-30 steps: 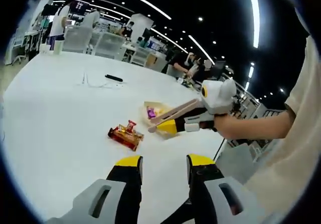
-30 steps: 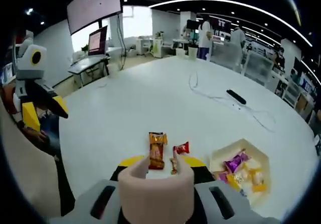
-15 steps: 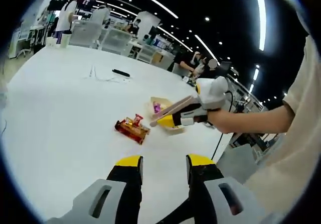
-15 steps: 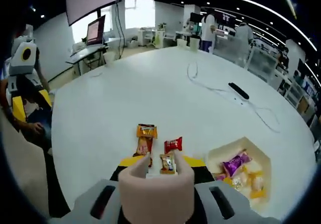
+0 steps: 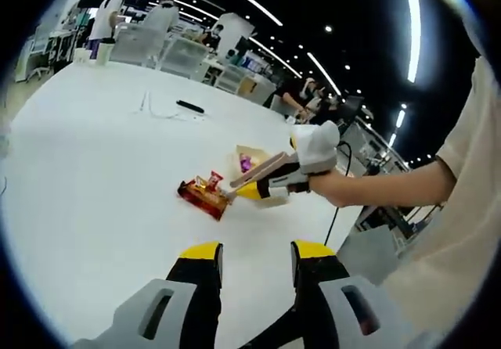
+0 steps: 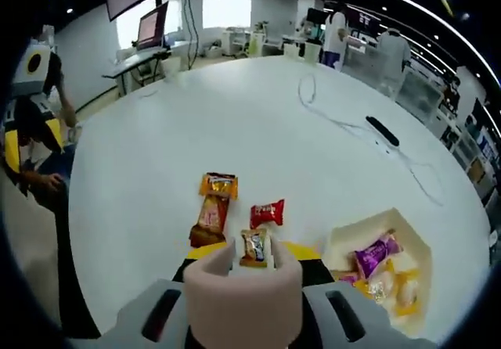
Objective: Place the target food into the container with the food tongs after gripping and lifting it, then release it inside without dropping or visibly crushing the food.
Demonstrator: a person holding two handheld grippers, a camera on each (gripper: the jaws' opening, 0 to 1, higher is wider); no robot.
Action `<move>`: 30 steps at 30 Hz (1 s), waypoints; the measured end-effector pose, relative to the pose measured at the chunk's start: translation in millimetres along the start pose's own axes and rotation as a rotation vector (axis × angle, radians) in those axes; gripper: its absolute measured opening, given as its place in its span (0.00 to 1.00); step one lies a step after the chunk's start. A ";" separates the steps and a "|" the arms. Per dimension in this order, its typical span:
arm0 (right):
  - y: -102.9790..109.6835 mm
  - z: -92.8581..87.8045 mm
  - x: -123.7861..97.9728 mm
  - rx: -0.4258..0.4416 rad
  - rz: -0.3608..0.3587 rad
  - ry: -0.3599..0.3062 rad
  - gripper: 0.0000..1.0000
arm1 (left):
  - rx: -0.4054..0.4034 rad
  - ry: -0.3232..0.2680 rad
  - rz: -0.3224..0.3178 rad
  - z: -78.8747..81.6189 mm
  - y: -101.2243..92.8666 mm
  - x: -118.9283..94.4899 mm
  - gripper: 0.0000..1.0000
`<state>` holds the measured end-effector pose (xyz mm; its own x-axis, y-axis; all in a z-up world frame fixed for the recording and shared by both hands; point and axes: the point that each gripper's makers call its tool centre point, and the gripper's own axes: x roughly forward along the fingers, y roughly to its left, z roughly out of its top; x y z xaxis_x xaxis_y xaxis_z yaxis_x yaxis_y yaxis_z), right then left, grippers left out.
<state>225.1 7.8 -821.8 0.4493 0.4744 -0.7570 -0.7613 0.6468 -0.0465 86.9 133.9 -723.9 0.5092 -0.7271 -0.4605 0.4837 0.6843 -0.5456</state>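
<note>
The right gripper [image 6: 249,257] clamps pink silicone food tongs [image 6: 243,294], whose two tips flank a small brown wrapped candy [image 6: 253,246] on the white table [image 6: 156,153]. Just beyond lie a red wrapped candy [image 6: 267,212] and an orange snack packet [image 6: 211,208]. The cream hexagonal container [image 6: 381,263] sits right. The left gripper [image 5: 255,261] hovers with jaws apart, holding nothing.

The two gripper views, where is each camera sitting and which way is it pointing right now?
Left gripper view: rides the left gripper, facing across the white table at the right gripper and the person's forearm.
Right gripper view: rides the right gripper, looking down the tongs at the wrapped snacks and the container.
Both share the table, snacks and container.
</note>
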 end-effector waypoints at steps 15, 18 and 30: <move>1.0 -9.6 12.4 0.010 0.015 0.028 0.21 | -0.007 0.021 0.005 -4.1 0.2 2.6 0.35; 1.0 -8.4 13.1 0.024 0.011 0.017 0.20 | -0.010 0.021 0.012 -5.7 1.4 0.5 0.35; 2.9 -10.1 9.5 0.080 0.033 0.019 0.16 | -0.009 0.005 0.024 -5.9 -1.4 -2.6 0.35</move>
<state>222.5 8.1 -835.7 0.4152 0.4855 -0.7693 -0.7353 0.6770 0.0304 80.7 134.4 -726.0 0.5170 -0.7106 -0.4772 0.4647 0.7012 -0.5407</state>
